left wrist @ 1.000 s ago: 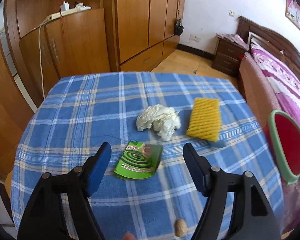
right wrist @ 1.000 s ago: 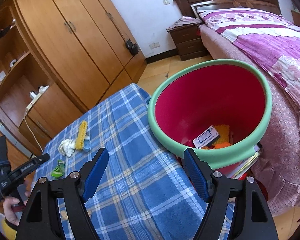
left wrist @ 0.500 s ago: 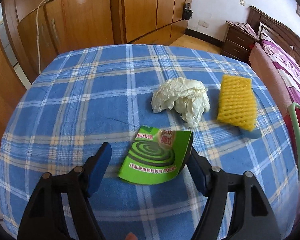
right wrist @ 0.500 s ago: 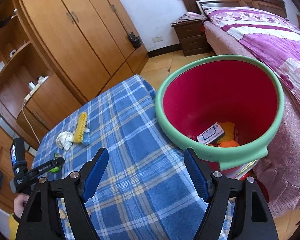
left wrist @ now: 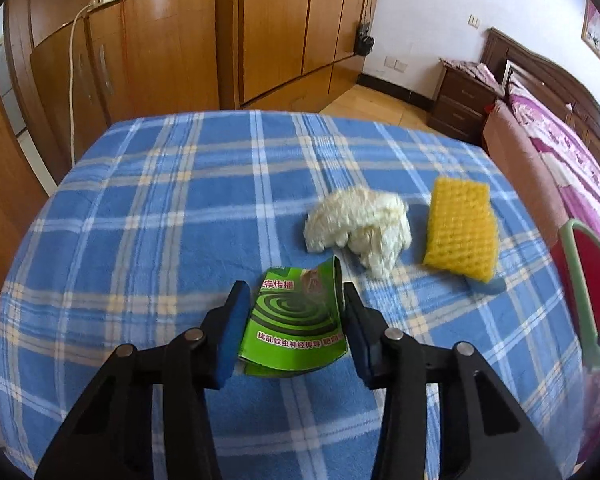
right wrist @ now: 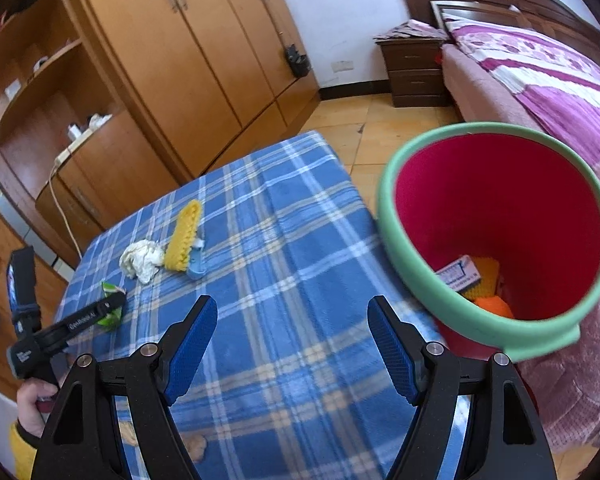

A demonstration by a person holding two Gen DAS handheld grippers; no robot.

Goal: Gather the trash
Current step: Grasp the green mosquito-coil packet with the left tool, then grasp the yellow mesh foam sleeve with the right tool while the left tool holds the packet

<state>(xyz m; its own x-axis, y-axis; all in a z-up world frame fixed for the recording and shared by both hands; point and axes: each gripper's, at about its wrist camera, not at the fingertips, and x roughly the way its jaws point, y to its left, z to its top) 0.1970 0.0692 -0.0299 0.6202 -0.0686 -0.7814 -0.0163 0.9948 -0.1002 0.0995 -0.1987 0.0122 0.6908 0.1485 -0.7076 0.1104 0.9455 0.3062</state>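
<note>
On my left wrist view, the left gripper [left wrist: 292, 320] clamps the green packet [left wrist: 296, 316], bowing it between the pads, on the blue plaid table [left wrist: 140, 208]. Just beyond lie a tissue wad [left wrist: 358, 230] and a yellow sponge [left wrist: 460, 232]. On my right wrist view, the right gripper [right wrist: 292, 344] hangs with fingers apart over the table, beside the red bin [right wrist: 500, 216].

On the blue plaid-covered bench [left wrist: 148, 216], the green mosquito-coil packet [left wrist: 296, 320] lies nearest; the crumpled white tissue [left wrist: 360, 232] behind it, the yellow foam mesh [left wrist: 458, 230] right of that; the red green-rimmed bin [right wrist: 496, 236] beside the bench's right edge.
</note>
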